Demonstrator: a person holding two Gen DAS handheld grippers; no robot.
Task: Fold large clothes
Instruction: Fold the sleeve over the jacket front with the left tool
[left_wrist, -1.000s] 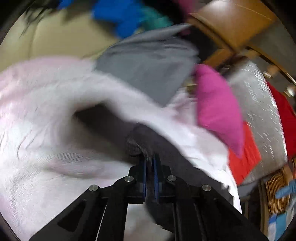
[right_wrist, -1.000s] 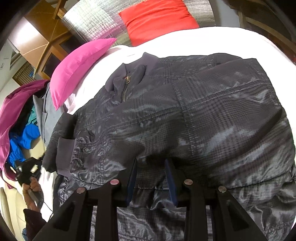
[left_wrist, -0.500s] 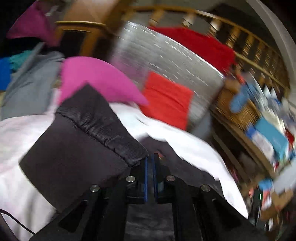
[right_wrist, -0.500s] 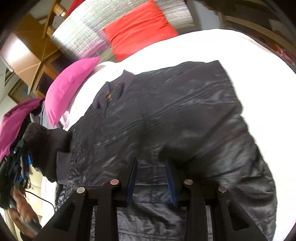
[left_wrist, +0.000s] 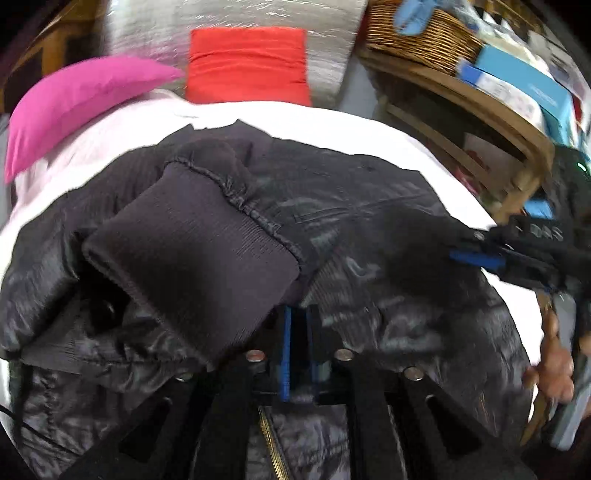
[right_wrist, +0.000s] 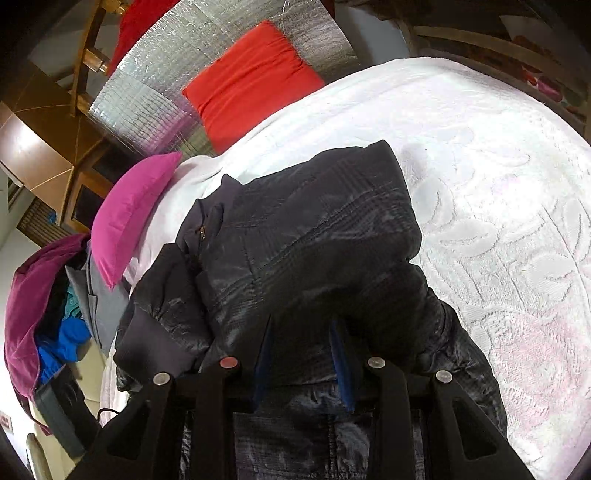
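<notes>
A dark shiny jacket (left_wrist: 369, 229) lies on a white bedspread (right_wrist: 480, 155). My left gripper (left_wrist: 299, 332) is shut on the jacket's sleeve near its ribbed cuff (left_wrist: 192, 266) and holds it over the jacket body. My right gripper (right_wrist: 303, 354) is closed on a thick fold of the jacket (right_wrist: 303, 236), with its blue pads (right_wrist: 343, 362) a little apart around the fabric. It also shows in the left wrist view (left_wrist: 476, 258) at the jacket's right side.
A pink pillow (right_wrist: 129, 214) and a red pillow (right_wrist: 251, 77) lie at the head of the bed. A pile of clothes (right_wrist: 44, 314) sits to the left. A wooden shelf with a wicker basket (left_wrist: 421, 33) stands right of the bed.
My left gripper has carried the sleeve from the bed's left side over onto the jacket body. My right gripper has folded the jacket's right side inward, so the jacket looks narrower.
</notes>
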